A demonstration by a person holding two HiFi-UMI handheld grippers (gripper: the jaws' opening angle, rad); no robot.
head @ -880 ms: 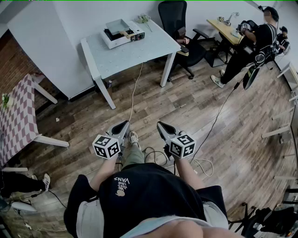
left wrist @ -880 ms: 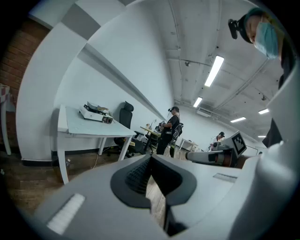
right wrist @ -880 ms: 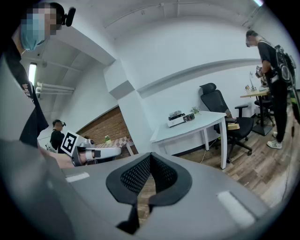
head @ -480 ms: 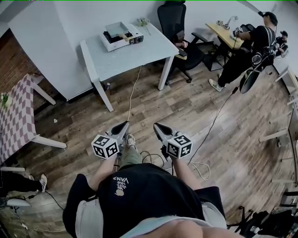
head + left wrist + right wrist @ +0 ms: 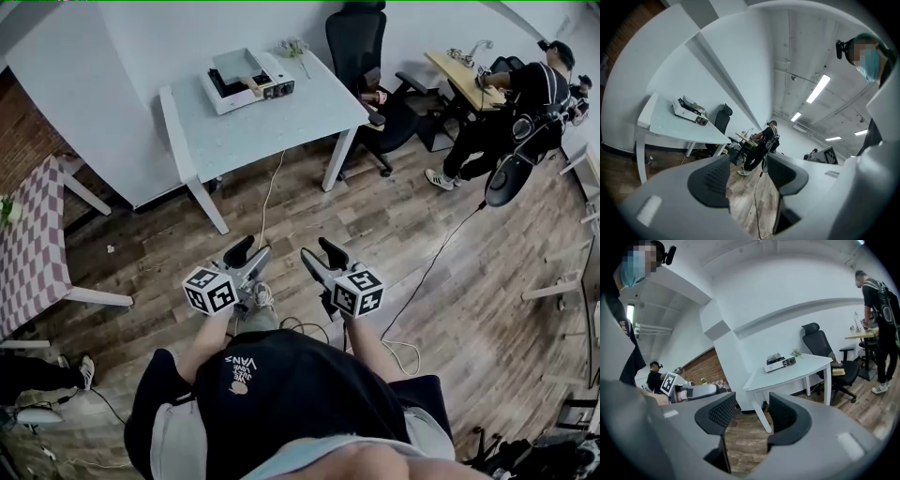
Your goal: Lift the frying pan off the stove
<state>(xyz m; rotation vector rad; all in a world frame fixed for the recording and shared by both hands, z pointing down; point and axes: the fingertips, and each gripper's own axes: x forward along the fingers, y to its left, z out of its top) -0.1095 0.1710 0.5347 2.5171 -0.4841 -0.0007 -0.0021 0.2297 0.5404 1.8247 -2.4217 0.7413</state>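
The left gripper (image 5: 248, 251) is held with its jaws spread apart and nothing between them. In the left gripper view (image 5: 747, 173) only wooden floor (image 5: 750, 197) shows in the gap. The right gripper (image 5: 319, 253) stands just as empty, its jaws wide apart (image 5: 750, 413) over bare floor. Neither touches anything, and the two sit side by side, close together.

The frying pan (image 5: 249, 84) rests on the white stove (image 5: 230, 97). The stove is on the pale table (image 5: 281, 117), which is well ahead of both grippers and slightly to the left gripper's side.

Compared with half a second earlier, both grippers sit a little further forward in the head view. Their jaws show more clearly parted, and the gap to the table's near leg has narrowed.
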